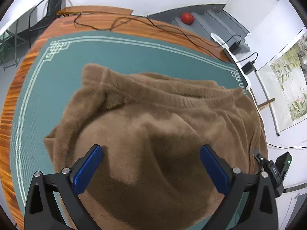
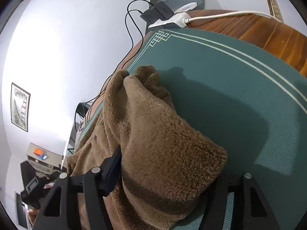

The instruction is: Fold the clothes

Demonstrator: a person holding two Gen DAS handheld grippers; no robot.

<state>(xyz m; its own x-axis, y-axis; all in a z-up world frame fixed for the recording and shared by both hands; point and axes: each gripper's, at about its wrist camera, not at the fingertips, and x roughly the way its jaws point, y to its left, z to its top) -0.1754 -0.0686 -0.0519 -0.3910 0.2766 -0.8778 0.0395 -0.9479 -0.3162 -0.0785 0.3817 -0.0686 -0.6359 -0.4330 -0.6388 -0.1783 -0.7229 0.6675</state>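
A fuzzy brown sweater [image 1: 153,118] lies bunched on the green mat [image 1: 63,71], its ribbed hem running across the far side. My left gripper [image 1: 151,153] is open, its blue pads [image 1: 88,168] spread wide just above the sweater's near part, holding nothing. In the right wrist view a thick fold of the same sweater [image 2: 163,143] is draped over my right gripper [image 2: 165,164] and lifted off the mat [image 2: 239,88]. Only the left blue pad [image 2: 113,168] shows; the cloth hides the right fingertip, with the fold between the fingers.
The mat covers a wooden table [image 1: 11,103]. Black cables [image 1: 134,21] run along the far edge. A white power strip [image 2: 168,21] with black adapters [image 2: 157,11] sits at the table corner. A red ball [image 1: 187,18] and a chair [image 1: 48,9] stand beyond the table.
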